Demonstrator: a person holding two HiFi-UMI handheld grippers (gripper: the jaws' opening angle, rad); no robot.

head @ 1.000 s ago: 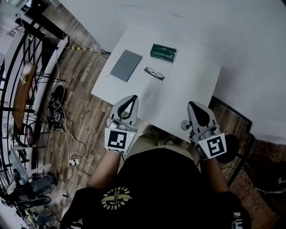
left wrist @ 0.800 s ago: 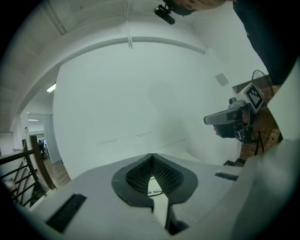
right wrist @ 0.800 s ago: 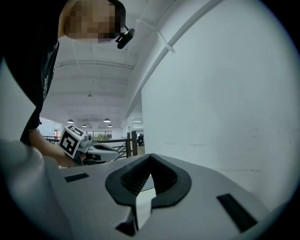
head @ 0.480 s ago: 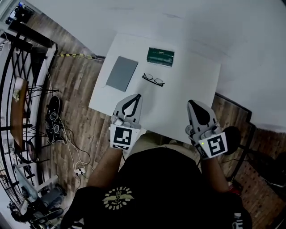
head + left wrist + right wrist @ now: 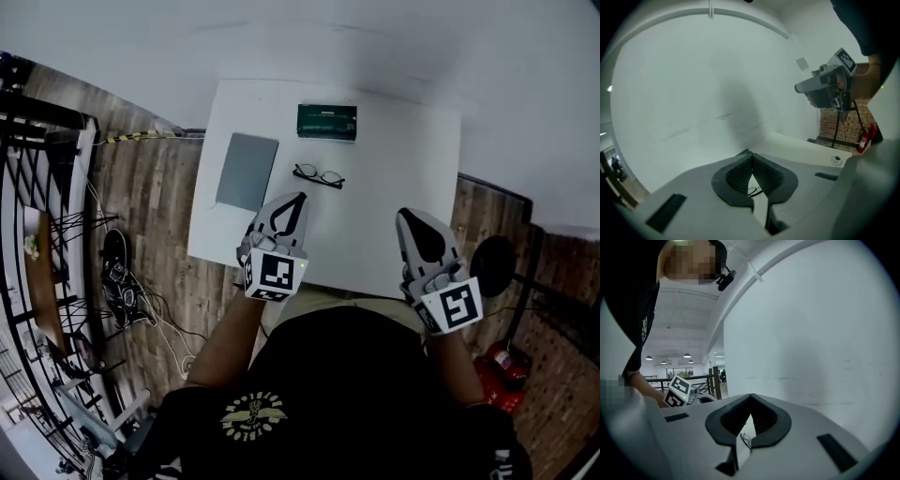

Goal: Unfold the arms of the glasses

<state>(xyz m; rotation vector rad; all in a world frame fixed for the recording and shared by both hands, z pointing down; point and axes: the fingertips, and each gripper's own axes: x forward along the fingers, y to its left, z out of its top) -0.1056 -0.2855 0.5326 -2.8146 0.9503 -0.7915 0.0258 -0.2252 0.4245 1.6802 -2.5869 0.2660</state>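
The glasses (image 5: 319, 175), thin dark rims, lay on the smooth white desk (image 5: 398, 169), at one o'clock near the left tongs (image 5: 297, 199), ten o'clock from the right tongs (image 5: 405, 216). Both tongs were closed, empty.

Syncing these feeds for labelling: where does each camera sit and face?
Head view: on the person's head, looking steeply down at the table and glasses; both forearms, left gripper, right gripper show.
Left gripper view: on the left gripper, looking along its shut fingers at the wall; right gripper upper right.
Right gripper view: on the right gripper, looking along its fingers at the wall; sleeve at left.
Shared: both gripper views glimpse the glasses lying beyond their fingers.
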